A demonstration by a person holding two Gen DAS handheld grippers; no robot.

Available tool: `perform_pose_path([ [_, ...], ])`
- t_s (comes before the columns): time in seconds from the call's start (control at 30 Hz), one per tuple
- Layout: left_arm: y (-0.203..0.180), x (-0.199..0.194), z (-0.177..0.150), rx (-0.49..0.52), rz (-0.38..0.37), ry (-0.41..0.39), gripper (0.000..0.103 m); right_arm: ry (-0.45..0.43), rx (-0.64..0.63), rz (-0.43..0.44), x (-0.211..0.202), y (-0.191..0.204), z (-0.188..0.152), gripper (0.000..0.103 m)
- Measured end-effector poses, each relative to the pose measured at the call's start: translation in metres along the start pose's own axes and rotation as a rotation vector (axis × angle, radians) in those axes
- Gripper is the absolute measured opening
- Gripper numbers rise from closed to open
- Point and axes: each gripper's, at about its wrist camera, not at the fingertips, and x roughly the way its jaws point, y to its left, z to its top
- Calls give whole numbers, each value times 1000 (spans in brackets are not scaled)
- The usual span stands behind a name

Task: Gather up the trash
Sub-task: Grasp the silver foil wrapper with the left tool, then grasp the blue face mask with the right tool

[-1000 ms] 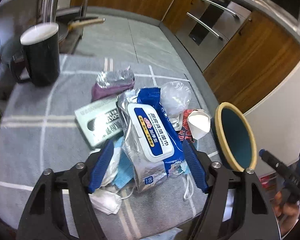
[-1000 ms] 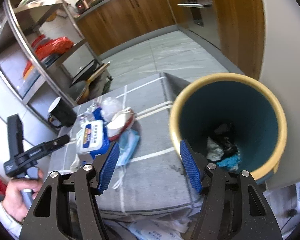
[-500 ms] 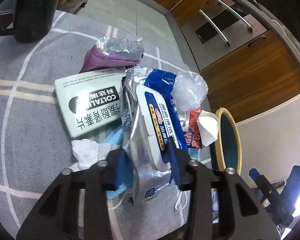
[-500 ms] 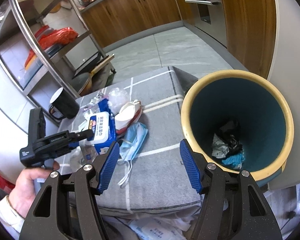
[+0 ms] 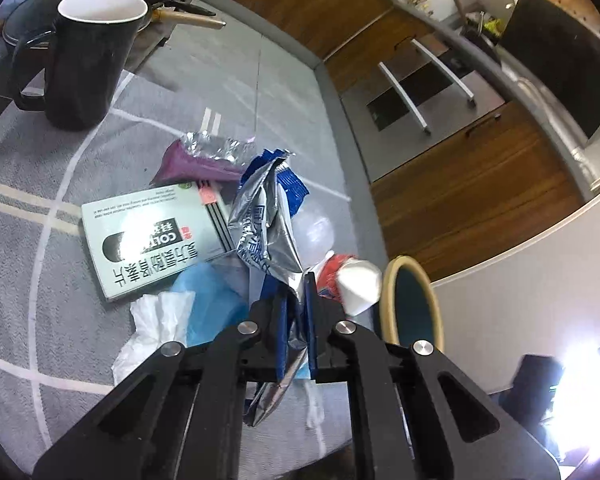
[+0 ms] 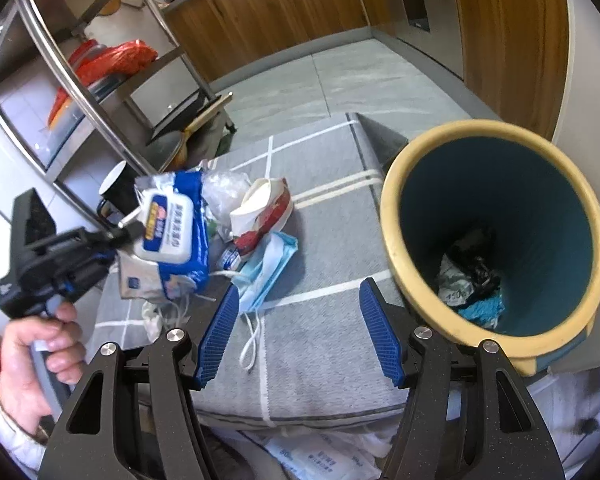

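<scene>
Wooden cabinets (image 6: pixel 284 12) line the grey tiled floor (image 6: pixel 332 80); a steel shelf rack (image 6: pixel 100 92) stands left of them.

1. Left gripper (image 5: pixel 296 320) at 6 o'clock, jaws closing on the crumpled silver and blue wipes pack (image 5: pixel 266 216), which sticks up toward the centre.
2. Green-white box (image 5: pixel 152 236) lies flat at 9 o'clock of the pack, purple foil wrapper (image 5: pixel 198 160) just beyond it at 11.
3. Black mug (image 5: pixel 82 56) stands upright way up at 10 o'clock.
4. Teal bin with a yellow rim (image 5: pixel 412 300) at 4 o'clock, off the edge of the grey cloth (image 5: pixel 28 240).
5. Blue mask (image 5: pixel 208 300) and white tissue (image 5: pixel 152 328) at 7.
</scene>
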Motion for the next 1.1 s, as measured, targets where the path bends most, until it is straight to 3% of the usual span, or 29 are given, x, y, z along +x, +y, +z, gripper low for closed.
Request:
perform_pose_path([
  [0.23,-6,-18,3,-6,-30,-36,7,66,34,46,29,6,-2,64],
  [0.63,-8,-49,10,-2,-26,-103,6,114,129,40,92,11,6,57],
  [0.73,-6,-50,10,1,-19,-105,6,137,141,26,108,11,5,48],
  [0.87,-7,-51,10,5,-12,-106,6,142,112,13,113,14,2,22],
  [1.1,-20,-48,10,35,-8,-113,6,133,95,9,92,5,-2,11],
])
